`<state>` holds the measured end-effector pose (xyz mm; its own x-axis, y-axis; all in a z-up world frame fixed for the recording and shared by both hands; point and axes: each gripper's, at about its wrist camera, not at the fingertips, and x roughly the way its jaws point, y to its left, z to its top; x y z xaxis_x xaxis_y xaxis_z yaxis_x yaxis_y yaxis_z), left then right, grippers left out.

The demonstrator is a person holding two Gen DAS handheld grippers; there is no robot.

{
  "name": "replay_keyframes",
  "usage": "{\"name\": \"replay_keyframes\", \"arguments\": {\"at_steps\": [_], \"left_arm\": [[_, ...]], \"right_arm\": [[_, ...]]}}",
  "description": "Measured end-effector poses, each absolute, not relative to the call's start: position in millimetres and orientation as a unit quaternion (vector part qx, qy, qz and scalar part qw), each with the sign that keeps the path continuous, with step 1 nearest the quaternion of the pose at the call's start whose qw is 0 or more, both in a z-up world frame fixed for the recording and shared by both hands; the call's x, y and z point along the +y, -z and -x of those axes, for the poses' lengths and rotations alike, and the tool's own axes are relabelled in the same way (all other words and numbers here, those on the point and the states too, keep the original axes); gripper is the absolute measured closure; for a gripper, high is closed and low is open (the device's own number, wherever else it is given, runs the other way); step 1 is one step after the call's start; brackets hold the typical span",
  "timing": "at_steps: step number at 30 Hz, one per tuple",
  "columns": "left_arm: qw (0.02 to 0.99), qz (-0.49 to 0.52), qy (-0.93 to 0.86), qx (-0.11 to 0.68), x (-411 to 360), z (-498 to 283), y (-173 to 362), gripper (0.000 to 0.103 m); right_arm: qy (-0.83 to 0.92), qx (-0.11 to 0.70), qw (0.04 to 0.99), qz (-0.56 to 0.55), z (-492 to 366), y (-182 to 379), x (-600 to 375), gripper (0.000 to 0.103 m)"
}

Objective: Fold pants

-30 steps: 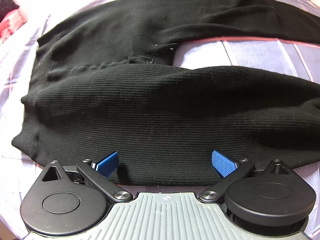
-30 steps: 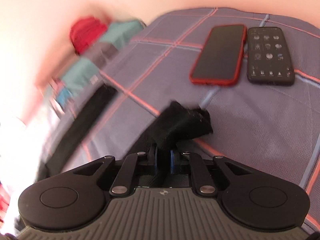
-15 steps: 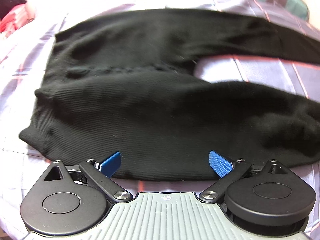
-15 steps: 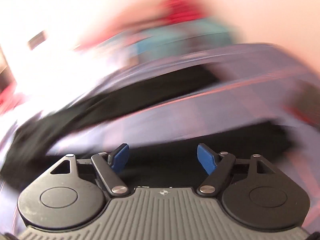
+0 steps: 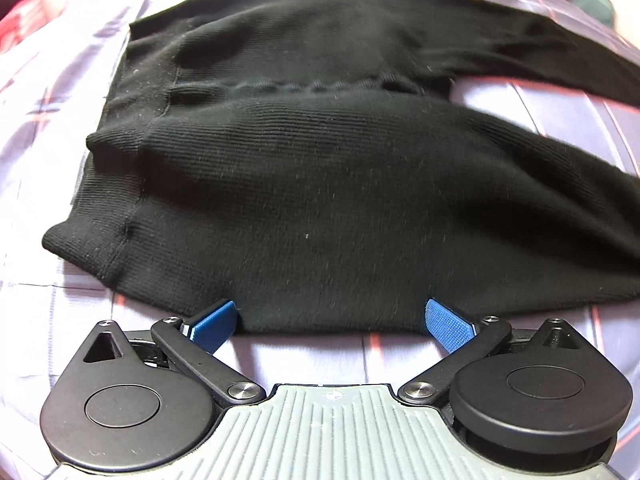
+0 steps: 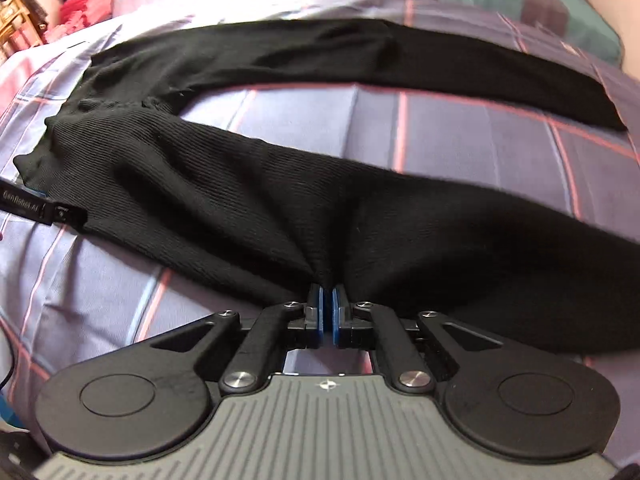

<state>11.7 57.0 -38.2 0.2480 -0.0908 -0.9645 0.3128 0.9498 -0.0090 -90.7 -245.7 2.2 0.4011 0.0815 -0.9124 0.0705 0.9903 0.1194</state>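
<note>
Black ribbed pants point(image 5: 320, 184) lie flat on a checked bedsheet point(image 5: 52, 152), waistband at the left and both legs running right. My left gripper point(image 5: 334, 320) is open, its blue pads point(image 5: 212, 326) straddling the near edge of the pants close to the waist, not pressing. In the right wrist view the pants point(image 6: 200, 184) spread out with a gap between the legs. My right gripper point(image 6: 328, 300) has its jaws closing on a pinched fold at the near leg's front edge, and the fabric puckers toward the pads.
The bedsheet point(image 6: 460, 136) shows between the two legs and in front of the pants. A black part of the left gripper point(image 6: 44, 210) sits at the left edge. Red cloth point(image 6: 84, 4) and a teal-patterned pillow point(image 6: 560, 12) lie at the far side.
My right gripper let go of the leg's end near two phones, swung over with jaws open, and shut on the near leg's edge. My left gripper slid left toward the waistband, still open.
</note>
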Motion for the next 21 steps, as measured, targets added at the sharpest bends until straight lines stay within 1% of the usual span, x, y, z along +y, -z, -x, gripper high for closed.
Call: {"name": "replay_keyframes", "arguments": {"at_steps": [1,2,3,4,5,7,10,12,13,14,15,16,18,19,20,21], "left_arm": [[0.785,-0.094,0.132,0.598,58.5,-10.3,37.9,0.0],[0.785,-0.092,0.134,0.598,59.5,-11.4,37.7,0.0],[0.784,-0.089,0.135,0.6,60.5,-13.8,37.6,0.0],[0.783,-0.085,0.134,0.602,61.4,-15.2,37.7,0.0],[0.782,-0.082,0.135,0.603,61.8,-17.0,38.1,0.0],[0.782,-0.085,0.14,0.602,61.7,-16.8,39.1,0.0],[0.785,-0.091,0.15,0.594,66.2,-11.2,39.0,0.0],[0.786,-0.097,0.15,0.592,71.3,-6.4,38.7,0.0],[0.785,-0.101,0.146,0.593,73.5,-6.1,39.4,0.0],[0.783,-0.106,0.133,0.599,75.8,-5.8,41.2,0.0],[0.783,-0.1,0.123,0.601,81.7,-5.5,41.9,0.0],[0.785,-0.091,0.118,0.601,88.7,-6.1,41.3,0.0],[0.786,-0.086,0.099,0.604,101.5,-7.5,37.5,0.0],[0.787,-0.074,0.097,0.605,110.0,-8.6,34.0,0.0],[0.788,-0.063,0.098,0.604,118.3,-8.4,28.4,0.0],[0.791,-0.054,0.097,0.602,125.1,-10.7,23.6,0.0]], "right_arm": [[0.005,0.538,0.84,-0.074,93.0,-8.2,-245.8,0.089],[0.017,0.522,0.851,-0.058,91.4,-17.0,-240.1,0.074],[0.025,0.498,0.866,-0.027,89.0,-27.8,-228.8,0.066],[0.021,0.472,0.881,0.004,85.9,-38.3,-215.2,0.053],[0.002,0.45,0.893,0.025,82.0,-46.2,-201.5,0.045],[-0.065,0.438,0.896,0.032,70.1,-50.2,-173.4,0.041],[-0.156,0.452,0.878,0.03,48.5,-34.9,-132.2,0.043],[-0.173,0.468,0.866,0.043,33.0,-15.7,-111.5,0.044],[-0.168,0.487,0.857,0.037,25.3,-4.3,-107.1,0.053],[-0.169,0.517,0.839,0.017,20.2,7.5,-106.6,0.075],[-0.175,0.544,0.82,-0.015,18.4,16.4,-109.7,0.078],[-0.186,0.546,0.816,-0.032,21.4,13.3,-113.5,0.078],[-0.229,0.596,0.765,-0.085,24.9,12.3,-118.7,0.078],[-0.247,0.61,0.747,-0.094,28.6,9.7,-119.8,0.079],[-0.261,0.615,0.739,-0.085,32.6,5.1,-116.4,0.079],[-0.265,0.597,0.754,-0.065,36.1,-4.7,-113.4,0.078]]}}
